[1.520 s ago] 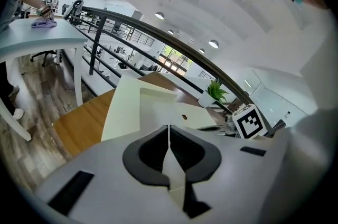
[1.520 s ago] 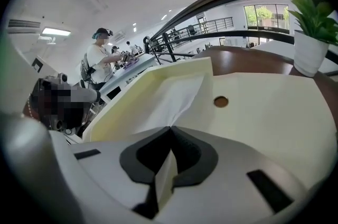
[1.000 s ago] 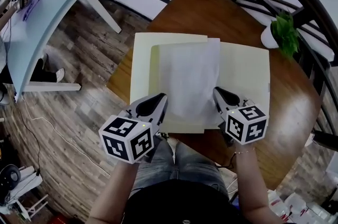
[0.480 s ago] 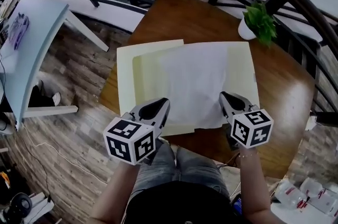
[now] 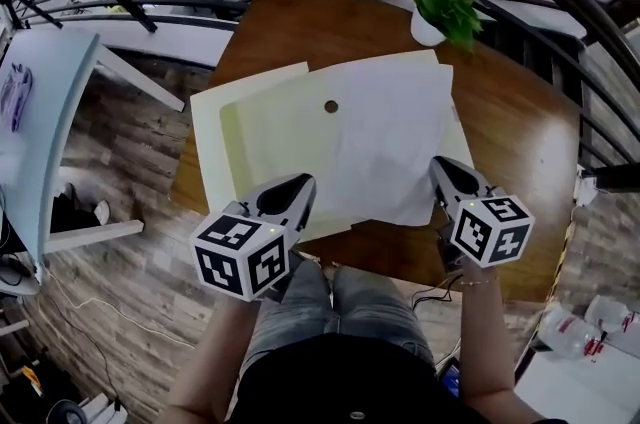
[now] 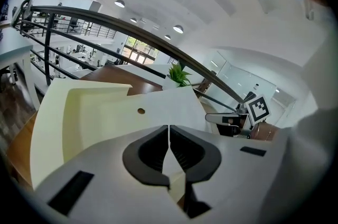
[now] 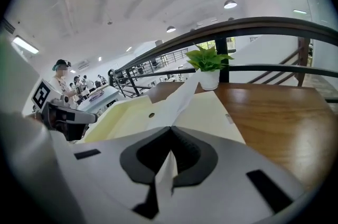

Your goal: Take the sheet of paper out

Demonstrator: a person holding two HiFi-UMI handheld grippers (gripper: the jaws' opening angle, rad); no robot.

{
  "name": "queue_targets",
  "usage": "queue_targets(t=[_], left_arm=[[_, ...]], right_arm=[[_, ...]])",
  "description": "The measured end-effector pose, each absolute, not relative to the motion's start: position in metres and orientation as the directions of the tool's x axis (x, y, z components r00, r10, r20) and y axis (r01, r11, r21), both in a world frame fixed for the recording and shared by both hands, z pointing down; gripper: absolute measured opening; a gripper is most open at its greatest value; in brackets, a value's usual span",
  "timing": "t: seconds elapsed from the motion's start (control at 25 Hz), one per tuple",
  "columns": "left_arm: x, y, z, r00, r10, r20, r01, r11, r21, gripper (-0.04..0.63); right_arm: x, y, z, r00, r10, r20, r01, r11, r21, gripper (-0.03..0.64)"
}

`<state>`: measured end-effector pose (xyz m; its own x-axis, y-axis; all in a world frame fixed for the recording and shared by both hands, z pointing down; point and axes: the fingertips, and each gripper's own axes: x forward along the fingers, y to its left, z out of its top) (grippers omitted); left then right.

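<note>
Wooden counter point(image 5: 525, 137) beside a dark railing carries the white sheet of paper point(image 5: 400, 142), which lies spread over the right part of a cream folder point(image 5: 255, 137). The paper's near right corner is pinched in the closed jaws of the right gripper point(image 5: 447, 172). The left gripper point(image 5: 298, 187) has its jaws closed on the folder's near edge, and a potted plant point(image 5: 445, 7) stands at the counter's far edge.

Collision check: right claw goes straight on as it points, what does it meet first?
Right claw is shut on the white sheet, so it would push that first; beyond, probably the potted plant, slightly right. Depth unclear.
</note>
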<state>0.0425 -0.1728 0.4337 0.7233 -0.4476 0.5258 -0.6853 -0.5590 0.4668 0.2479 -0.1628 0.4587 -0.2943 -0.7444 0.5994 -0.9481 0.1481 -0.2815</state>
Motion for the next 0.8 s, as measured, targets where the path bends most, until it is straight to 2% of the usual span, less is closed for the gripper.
queue_targets(t=[0.56,0.8], left_arm=[[0.055,-0.157,0.423,0.767,-0.406,0.497,-0.63,-0.623,0.463,0.023],[0.054,-0.15,0.411,0.788,-0.404,0.464,-0.607,-0.635,0.479,0.023]], right_arm=[[0.31,-0.116,0.42,-0.108,-0.845,0.524,-0.963,-0.042,-0.266,0.026],[0.311,-0.101,0.387,-0.071,-0.882,0.466,-0.966,-0.056,-0.253,0.026]])
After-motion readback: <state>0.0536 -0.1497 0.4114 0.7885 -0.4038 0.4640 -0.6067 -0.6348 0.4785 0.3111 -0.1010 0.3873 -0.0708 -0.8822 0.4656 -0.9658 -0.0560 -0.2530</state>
